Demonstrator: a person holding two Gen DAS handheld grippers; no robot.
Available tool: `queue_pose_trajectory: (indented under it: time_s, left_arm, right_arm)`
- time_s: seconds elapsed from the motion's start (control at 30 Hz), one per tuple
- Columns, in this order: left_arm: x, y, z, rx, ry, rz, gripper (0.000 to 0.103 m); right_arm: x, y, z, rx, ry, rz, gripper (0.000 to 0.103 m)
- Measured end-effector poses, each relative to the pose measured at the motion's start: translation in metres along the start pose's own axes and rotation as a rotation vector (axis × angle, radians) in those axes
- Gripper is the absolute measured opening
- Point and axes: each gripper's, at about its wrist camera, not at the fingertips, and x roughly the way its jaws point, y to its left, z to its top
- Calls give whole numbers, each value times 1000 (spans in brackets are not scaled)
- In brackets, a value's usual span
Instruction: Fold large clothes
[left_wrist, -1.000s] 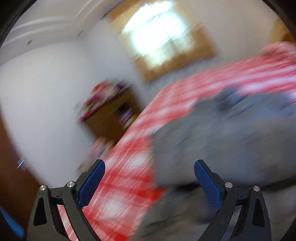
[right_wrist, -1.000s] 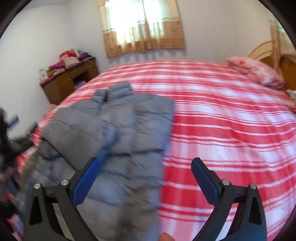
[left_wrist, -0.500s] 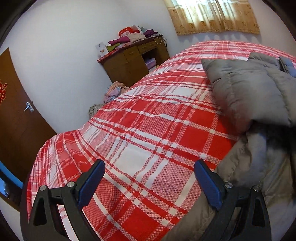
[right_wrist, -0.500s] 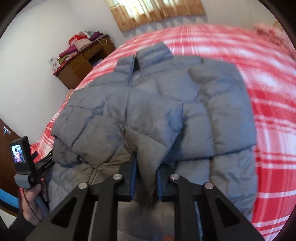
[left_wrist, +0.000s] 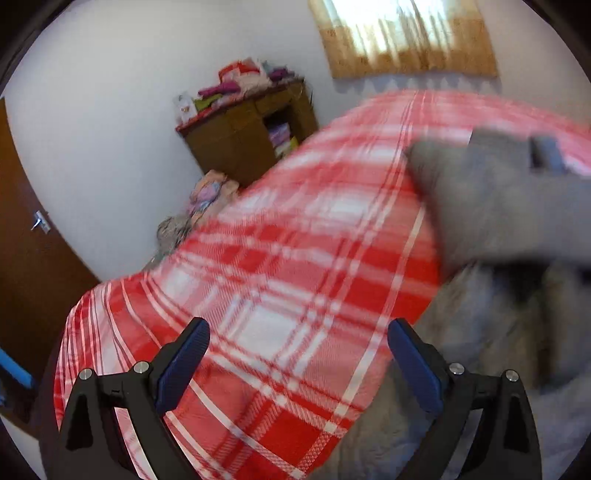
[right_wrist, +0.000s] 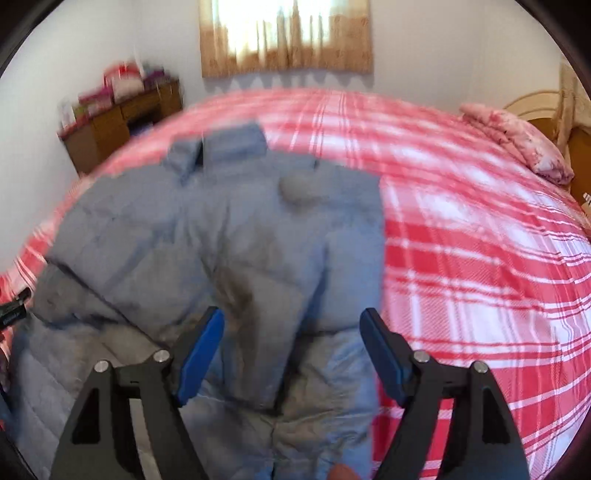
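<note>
Grey puffer jacket (right_wrist: 221, 236) spread on the red-and-white plaid bed (right_wrist: 461, 258), collar toward the curtained window (right_wrist: 284, 37), sleeves folded in across the body, hem end nearest the camera

Right gripper (right_wrist: 291, 339) above the jacket's lower half, jaws released and wide apart, blue pads on either side of a folded ridge of fabric, nothing pinched between them; touching the cloth or hanging just over it, cannot tell

Left gripper (left_wrist: 299, 354) off the jacket's left side, over bare plaid, jaws likewise released and empty; right pad near the jacket's edge, contact unclear through the blur

In the left wrist view, jacket (left_wrist: 509, 206) filling the right side, folded sleeve on top, paler quilted panel underneath

Pink pillow (right_wrist: 517, 140) at the far right corner of the bed, beside a pale headboard (right_wrist: 543, 107)

Brown wooden dresser (left_wrist: 251, 136) against the white wall at the bed's far left corner, piled with folded clothes (left_wrist: 240, 81); loose heap of clothes (left_wrist: 207, 195) on the floor beside it

Dark wooden door (left_wrist: 33, 266) with a metal handle at the far left

Both views smeared by motion
</note>
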Motion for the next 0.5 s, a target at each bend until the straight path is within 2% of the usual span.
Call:
queue_pose_trajectory:
  time_s: [0.1,0.13,0.2,0.27,0.33,0.4,0.47,0.5]
  left_arm:
    - [-27,-2,34,-56,-58,-92,97]
    - [-32,-10,44,-64,-68,-131,97]
    - [-38,-29,59,-61,-86,-187,97]
    - [-37,-65,72,-28,-91,-239,97]
    - [-30,-99,77,26,-100,-241,97]
    - [-16,-126,76,82,-116,-210,97]
    - [5,-144,70,120,-81,-182,97]
    - [22,-153,63,142,-38,-161,97]
  right_arm:
    - [-24,-5,19,60,-72,-7,45]
    - [-28,-2,25,67,-89,4,42]
    - [-24,9,36,82,-95,68,41]
    - [-8,25,40,73,-64,91,40]
    - [11,36,38,63,-46,113,39]
    - [31,44,30,58,-14,104,38]
    - [47,45,19,72,11,102,38]
    - [51,44,14,73,19,98,38]
